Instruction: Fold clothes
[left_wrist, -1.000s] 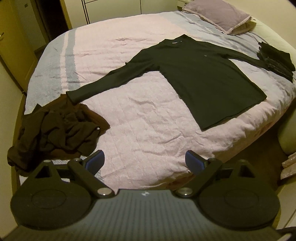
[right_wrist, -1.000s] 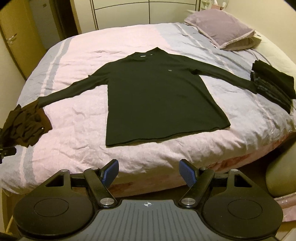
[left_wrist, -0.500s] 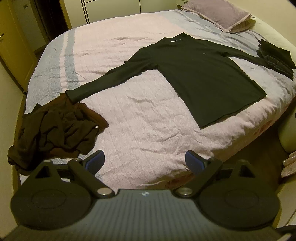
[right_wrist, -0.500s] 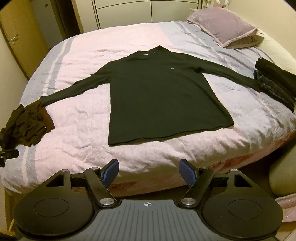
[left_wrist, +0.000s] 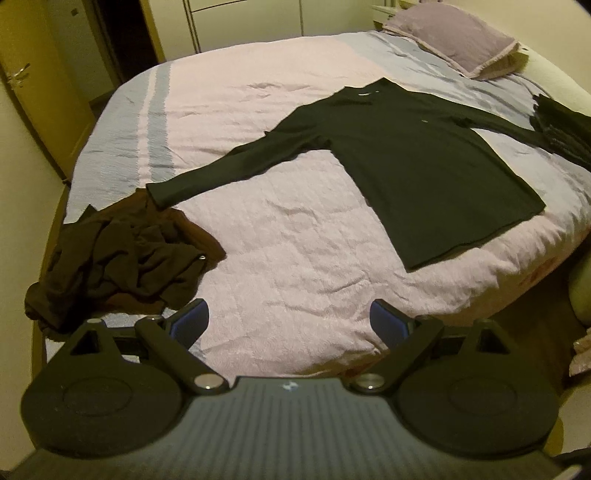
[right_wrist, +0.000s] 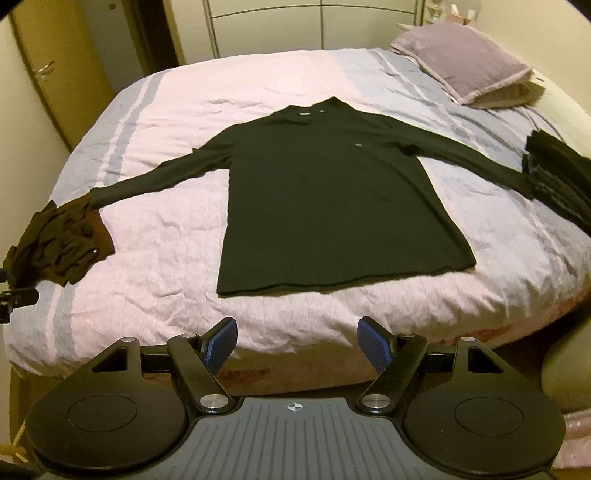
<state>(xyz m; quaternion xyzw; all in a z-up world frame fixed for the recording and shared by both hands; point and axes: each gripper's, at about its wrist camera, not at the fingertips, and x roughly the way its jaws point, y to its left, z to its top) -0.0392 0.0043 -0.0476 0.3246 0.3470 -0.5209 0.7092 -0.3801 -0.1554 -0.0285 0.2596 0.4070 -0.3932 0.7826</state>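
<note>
A black long-sleeved shirt (right_wrist: 332, 206) lies flat, front up, on the pink and blue bedspread (right_wrist: 166, 229), both sleeves spread out; it also shows in the left wrist view (left_wrist: 424, 166). My left gripper (left_wrist: 290, 321) is open and empty above the bed's near edge, left of the shirt's hem. My right gripper (right_wrist: 297, 341) is open and empty in front of the bed's edge, below the hem. A crumpled brown garment (left_wrist: 118, 254) lies at the bed's left edge by the left cuff, also in the right wrist view (right_wrist: 59, 243).
A stack of folded dark clothes (right_wrist: 557, 177) sits at the bed's right edge on the right cuff. A purple pillow (right_wrist: 469, 59) lies at the head. Wardrobe doors (right_wrist: 266, 26) stand behind. A pale rounded seat (right_wrist: 569, 373) is at the lower right.
Both grippers have moved a little closer to the bed, so the shirt looks larger. Both stay open. The clothes have not moved.
</note>
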